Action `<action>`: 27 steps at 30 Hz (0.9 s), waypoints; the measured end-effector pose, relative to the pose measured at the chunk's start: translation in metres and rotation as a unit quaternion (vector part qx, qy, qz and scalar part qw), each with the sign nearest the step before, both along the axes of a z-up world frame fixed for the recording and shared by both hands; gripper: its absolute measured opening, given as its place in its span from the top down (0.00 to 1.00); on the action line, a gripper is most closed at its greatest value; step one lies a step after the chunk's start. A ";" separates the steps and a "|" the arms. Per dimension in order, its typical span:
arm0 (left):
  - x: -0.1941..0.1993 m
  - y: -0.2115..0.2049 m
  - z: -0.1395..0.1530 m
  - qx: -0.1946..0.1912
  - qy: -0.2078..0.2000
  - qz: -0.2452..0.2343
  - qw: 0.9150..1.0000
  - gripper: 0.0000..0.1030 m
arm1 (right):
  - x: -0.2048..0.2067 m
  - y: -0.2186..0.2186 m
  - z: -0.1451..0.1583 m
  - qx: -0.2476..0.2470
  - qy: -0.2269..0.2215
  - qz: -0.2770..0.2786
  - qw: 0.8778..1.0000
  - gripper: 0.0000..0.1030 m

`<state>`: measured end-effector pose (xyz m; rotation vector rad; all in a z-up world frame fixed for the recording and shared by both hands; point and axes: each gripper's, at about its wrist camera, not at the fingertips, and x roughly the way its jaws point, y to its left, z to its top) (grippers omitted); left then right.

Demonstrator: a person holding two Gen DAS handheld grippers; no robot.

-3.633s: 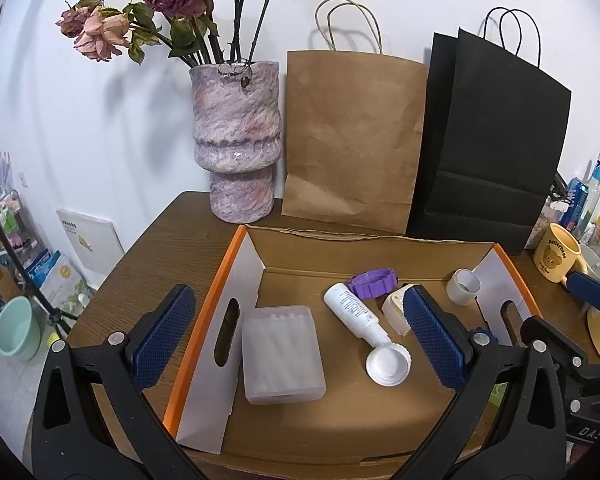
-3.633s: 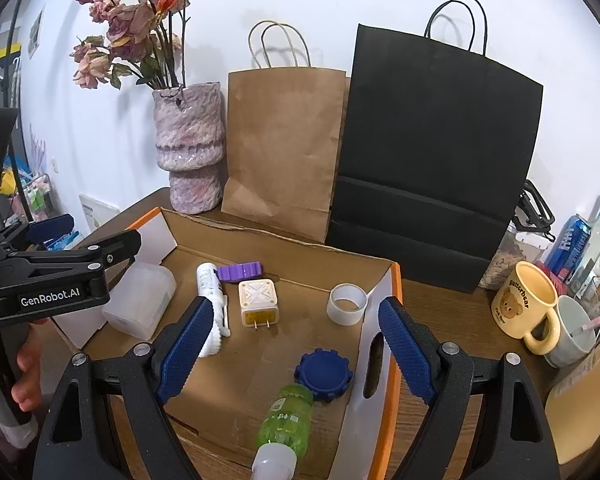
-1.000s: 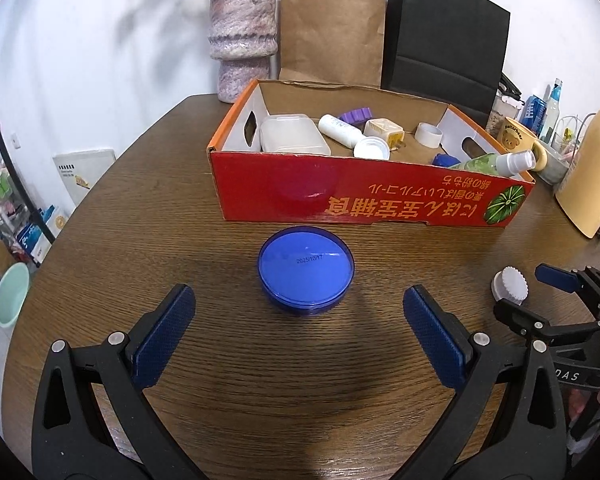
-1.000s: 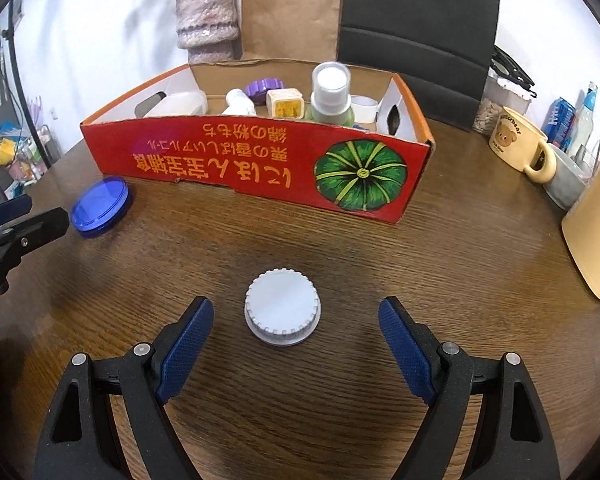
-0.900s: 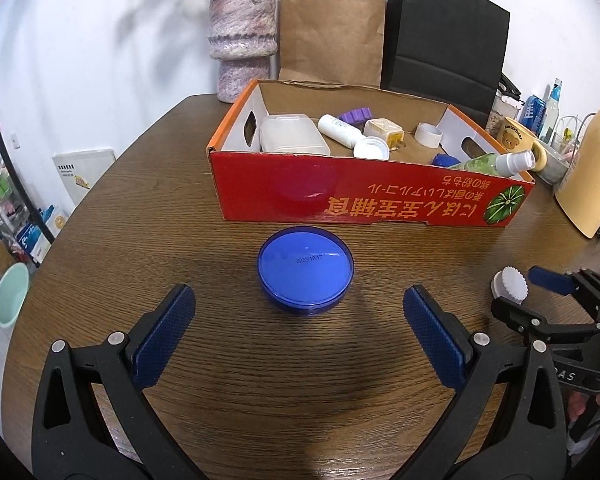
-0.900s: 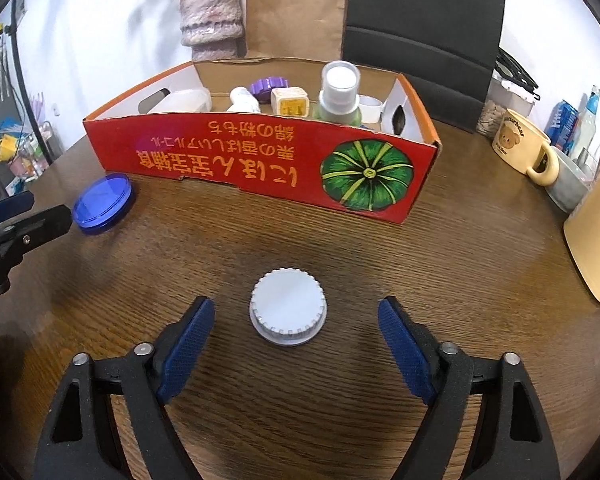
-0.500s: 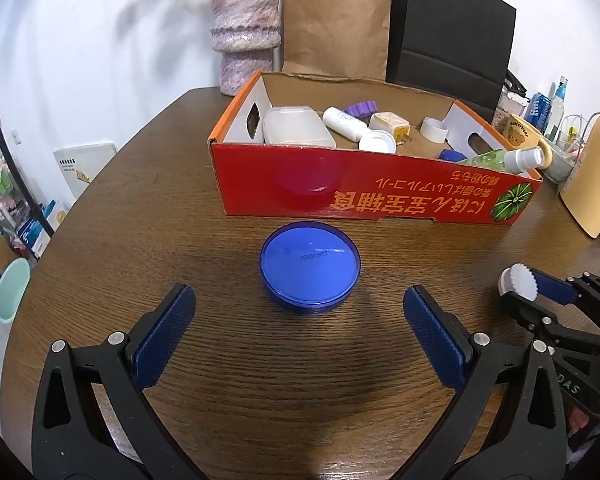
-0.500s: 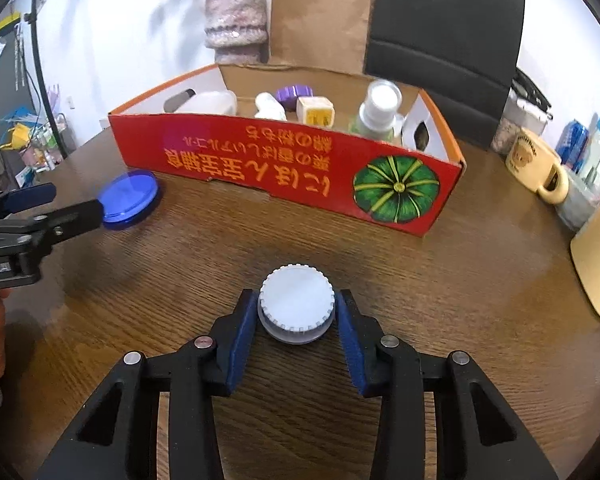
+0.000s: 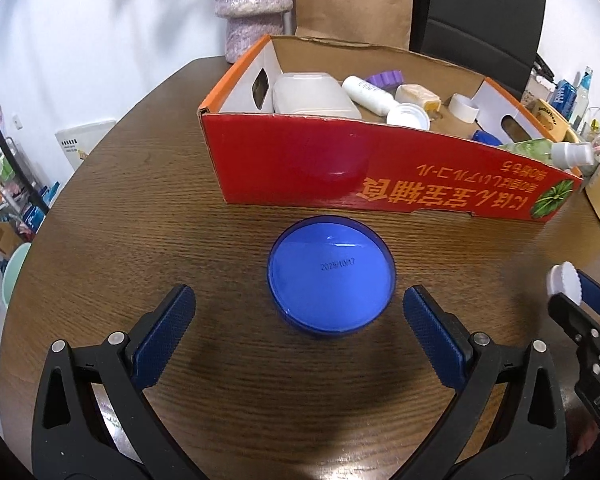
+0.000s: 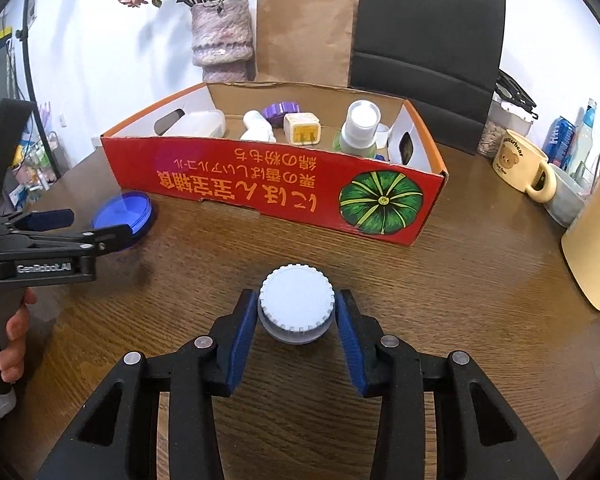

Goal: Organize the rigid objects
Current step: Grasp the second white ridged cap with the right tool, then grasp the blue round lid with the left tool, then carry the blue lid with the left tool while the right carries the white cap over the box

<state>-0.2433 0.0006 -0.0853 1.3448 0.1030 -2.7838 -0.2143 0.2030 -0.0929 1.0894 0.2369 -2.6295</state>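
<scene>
- Left gripper (image 9: 299, 316): fingers spread wide, holding nothing; it hovers low over the wooden table (image 9: 112, 208), its jaws either side of the blue lid but clear of it.
- Blue lid (image 9: 331, 276): round, flat, a printed date on top; lies on the table just in front of the box's red wall. Not yet gripped. Judged the left gripper's next pick.
- Red cardboard box (image 10: 260, 192): open-topped, standing mid-table; the collection point, by all appearances.
- Box contents, left to right in the left wrist view: translucent white container (image 9: 312, 94); white tube (image 9: 370, 90) with a loose white cap (image 9: 408, 116) at its end; purple ring (image 9: 382, 78); cream plug adapter (image 9: 418, 96); white tape roll (image 9: 464, 107); dark blue cap (image 9: 485, 136), mostly hidden; green bottle (image 9: 538, 150) leaning on the front wall. These count as already sorted.
- White ridged cap (image 10: 296, 306): clamped between the pads of the right gripper (image 10: 296, 320), closed on its sides. Whether it is lifted off the table or resting on it cannot be told.
- Outstanding, as judged: two items remain outside the box, one in hand and one untouched; the task looks near its end.
- Beyond the box: vase (image 10: 222, 38), brown paper bag (image 10: 304, 34), black paper bag (image 10: 426, 36); bear mug (image 10: 520, 164) at far right. Not part of the sort, apparently.
</scene>
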 end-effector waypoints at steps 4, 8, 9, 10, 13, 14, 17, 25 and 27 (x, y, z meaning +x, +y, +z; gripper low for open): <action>-0.006 -0.001 -0.002 0.003 -0.004 0.004 1.000 0.00 | 0.000 0.000 0.001 -0.001 0.002 -0.004 1.000 0.57; -0.011 -0.003 -0.005 0.011 -0.014 0.005 1.000 0.00 | -0.002 0.001 0.002 -0.004 0.004 -0.009 1.000 0.57; -0.011 -0.004 -0.006 0.013 -0.016 0.005 1.000 0.01 | -0.002 0.001 0.002 -0.004 0.004 -0.010 1.000 0.57; -0.011 -0.003 -0.005 0.013 -0.015 0.005 1.000 0.02 | -0.002 0.001 0.002 -0.004 0.005 -0.011 1.000 0.57; -0.010 -0.001 -0.004 0.012 -0.009 -0.001 1.000 0.14 | -0.002 0.001 0.002 -0.005 0.006 -0.013 1.000 0.57; -0.009 0.000 -0.003 0.012 -0.005 -0.004 1.000 0.22 | -0.003 0.001 0.002 -0.005 0.006 -0.013 1.000 0.57; -0.005 0.004 0.000 0.014 0.002 -0.018 1.000 0.39 | -0.002 0.001 0.002 -0.006 0.007 -0.015 1.000 0.57; 0.004 0.007 0.009 0.016 0.024 -0.026 0.999 0.39 | 0.000 0.000 0.005 -0.009 0.014 -0.015 1.000 0.57; 0.006 0.009 0.011 0.014 0.028 -0.028 0.999 0.39 | 0.001 -0.001 0.006 -0.010 0.016 -0.015 1.000 0.57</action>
